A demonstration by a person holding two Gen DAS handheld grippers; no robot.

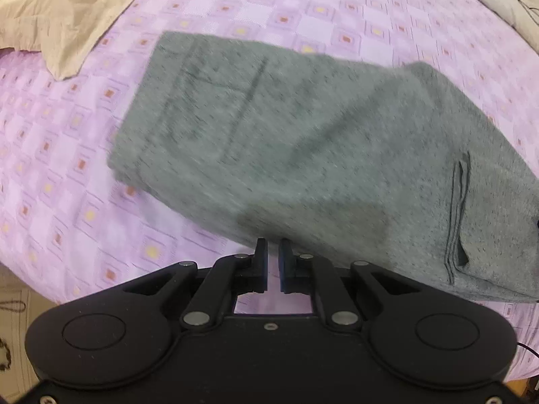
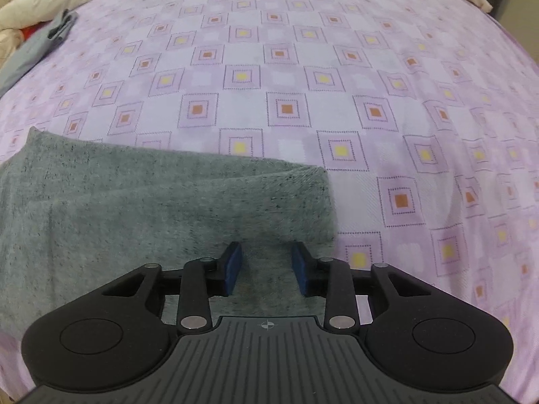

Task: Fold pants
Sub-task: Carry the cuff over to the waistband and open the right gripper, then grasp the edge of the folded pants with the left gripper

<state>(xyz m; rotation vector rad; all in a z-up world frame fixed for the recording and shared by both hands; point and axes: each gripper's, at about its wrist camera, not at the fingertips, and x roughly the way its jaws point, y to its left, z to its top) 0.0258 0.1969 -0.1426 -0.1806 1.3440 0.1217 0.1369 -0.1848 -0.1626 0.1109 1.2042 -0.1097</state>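
Pants (image 1: 303,155), grey and folded, lie on the purple bedsheet (image 2: 337,67), a beige blanket (image 1: 57,17) at their 10 o'clock. Right gripper (image 2: 266,264) hovers over their 3 o'clock end, jaws apart, empty. Left gripper (image 1: 273,262), jaws narrowly apart, holds nothing.

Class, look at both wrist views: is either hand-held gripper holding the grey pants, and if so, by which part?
Neither. The left hand-held gripper and right hand-held gripper are open above the grey pants, gripping nothing.
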